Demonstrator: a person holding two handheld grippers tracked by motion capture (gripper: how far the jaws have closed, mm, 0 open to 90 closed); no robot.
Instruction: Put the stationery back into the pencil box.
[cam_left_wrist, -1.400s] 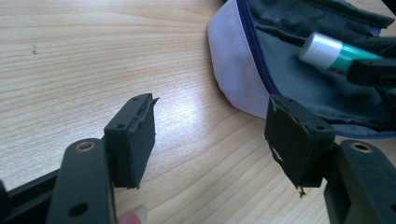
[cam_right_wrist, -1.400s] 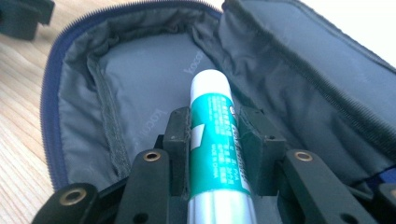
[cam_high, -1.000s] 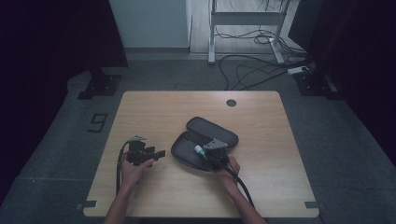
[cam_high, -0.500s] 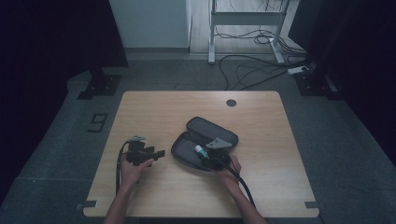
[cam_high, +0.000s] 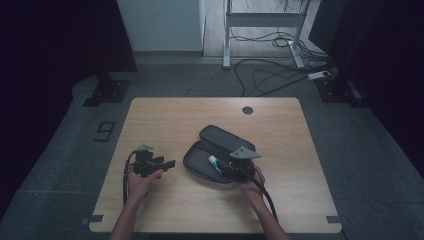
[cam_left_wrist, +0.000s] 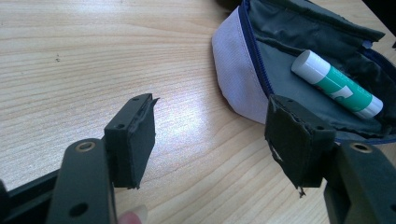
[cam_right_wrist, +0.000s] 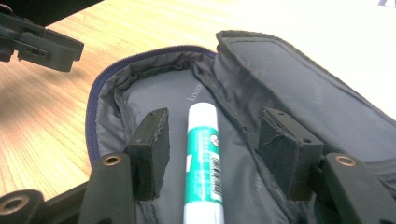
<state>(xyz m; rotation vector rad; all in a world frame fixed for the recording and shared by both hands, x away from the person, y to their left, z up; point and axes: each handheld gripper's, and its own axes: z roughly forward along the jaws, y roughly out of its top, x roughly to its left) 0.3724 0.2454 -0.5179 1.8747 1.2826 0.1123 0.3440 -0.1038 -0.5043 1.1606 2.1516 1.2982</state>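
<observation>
Lifting slightly, the right hand-held gripper (cam_right_wrist: 212, 154) has just been opening its jaws, the glue stick (cam_right_wrist: 203, 158) lying released inside the open pencil case (cam_high: 220, 150) on the bench (cam_high: 300, 200), zipping seemingly left, the left hand-held gripper (cam_left_wrist: 212, 140) spread empty.

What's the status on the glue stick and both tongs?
Right tongs open, jaws just widened, astride glue stick, not gripping. Stick lies inside the open pouch. Left tongs open, empty, beside pouch. Nothing in the way.
</observation>
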